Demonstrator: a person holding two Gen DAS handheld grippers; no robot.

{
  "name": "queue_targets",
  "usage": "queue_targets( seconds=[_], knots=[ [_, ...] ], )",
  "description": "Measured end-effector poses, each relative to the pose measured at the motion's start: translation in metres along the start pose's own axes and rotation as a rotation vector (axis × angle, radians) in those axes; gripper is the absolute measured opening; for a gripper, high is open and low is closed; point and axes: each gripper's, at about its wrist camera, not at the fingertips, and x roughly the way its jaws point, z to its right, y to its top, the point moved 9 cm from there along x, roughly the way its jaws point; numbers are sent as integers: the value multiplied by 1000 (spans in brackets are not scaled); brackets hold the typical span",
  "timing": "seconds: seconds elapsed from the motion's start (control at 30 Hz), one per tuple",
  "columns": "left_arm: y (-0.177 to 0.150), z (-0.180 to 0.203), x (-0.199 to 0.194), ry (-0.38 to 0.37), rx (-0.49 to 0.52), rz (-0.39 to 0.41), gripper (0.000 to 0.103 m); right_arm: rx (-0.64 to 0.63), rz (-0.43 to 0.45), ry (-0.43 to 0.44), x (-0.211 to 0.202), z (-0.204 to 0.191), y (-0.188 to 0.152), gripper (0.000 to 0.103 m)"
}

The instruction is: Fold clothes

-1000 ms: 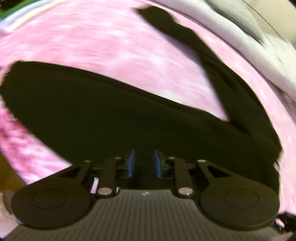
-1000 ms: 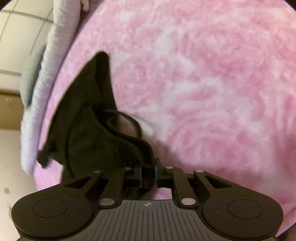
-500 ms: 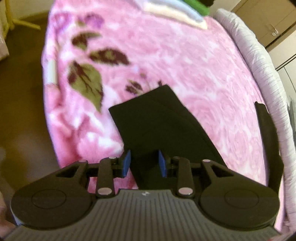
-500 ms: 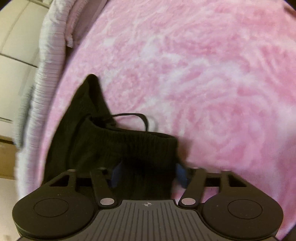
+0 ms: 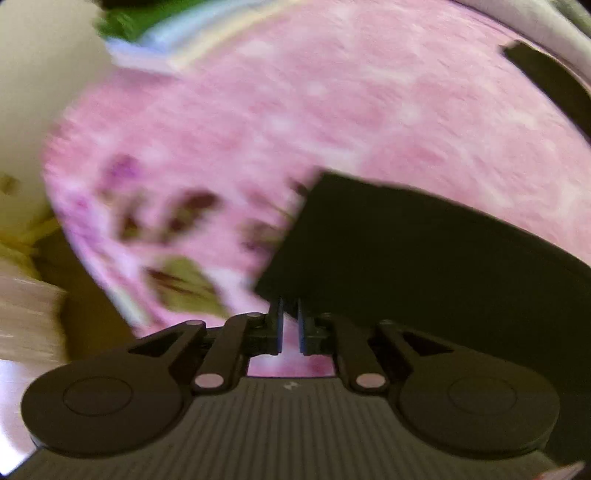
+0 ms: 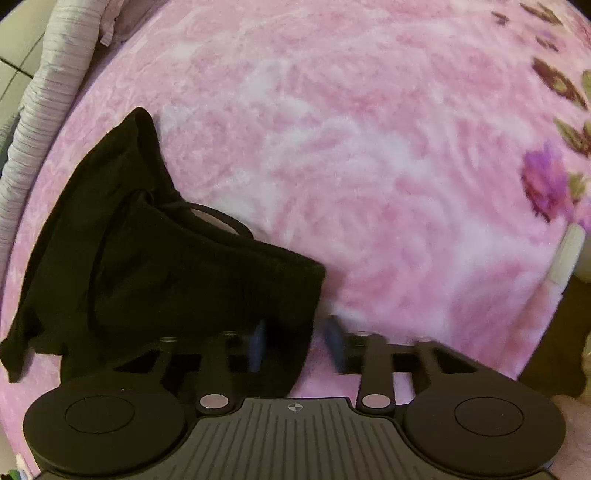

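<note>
A black garment lies on a pink floral blanket. In the left wrist view its flat hem end (image 5: 399,258) fills the lower right, and my left gripper (image 5: 290,326) sits at its near corner with the jaws almost closed, a narrow gap showing pink between them and no cloth in it. In the right wrist view the bunched waistband end (image 6: 177,266) with a drawstring loop (image 6: 225,221) lies at lower left. My right gripper (image 6: 295,343) is open, with the waistband edge lying over its left finger (image 6: 258,343).
The pink blanket (image 6: 369,166) covers the bed. A grey-white ribbed edge (image 6: 44,92) runs along the far left side. Folded green and pale cloths (image 5: 155,33) lie at the far end. The floor (image 5: 85,306) shows past the blanket's edge.
My right gripper opened and let go of the waistband, which now lies on the blanket. My left gripper's jaws narrowed and it swung to the garment's hem corner.
</note>
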Motion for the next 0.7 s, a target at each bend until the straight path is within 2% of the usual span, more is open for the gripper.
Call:
queue_targets(
  seconds=[0.03, 0.07, 0.1, 0.17, 0.23, 0.37, 0.47, 0.57, 0.63, 0.7],
  knots=[
    [8, -7, -13, 14, -44, 51, 8, -25, 39, -46, -11, 0, 6, 57],
    [15, -9, -26, -3, -80, 92, 17, -50, 79, -91, -21, 0, 12, 57],
    [21, -5, -35, -53, -106, 109, 24, -73, 121, -133, -33, -1, 18, 57],
    [28, 23, -47, -185, -118, 87, 25, -105, 228, -166, -57, -13, 29, 57],
    [32, 60, -49, -286, -84, 64, 25, -121, 248, -67, -60, -43, 28, 57],
    [44, 148, -41, -488, -18, 25, 25, -197, 155, 139, -21, -129, 12, 57],
    [53, 212, -22, -614, 19, -39, 25, -390, 137, 163, 21, -210, -11, 57],
    [76, 255, -4, -702, -5, -87, 25, -557, 113, 178, 54, -286, -40, 57],
    [96, 280, 12, -757, -41, -112, 25, -615, 110, 196, 69, -327, -55, 57],
    [122, 294, 29, -779, -96, -110, 26, -637, 106, 224, 80, -357, -67, 57]
  ],
)
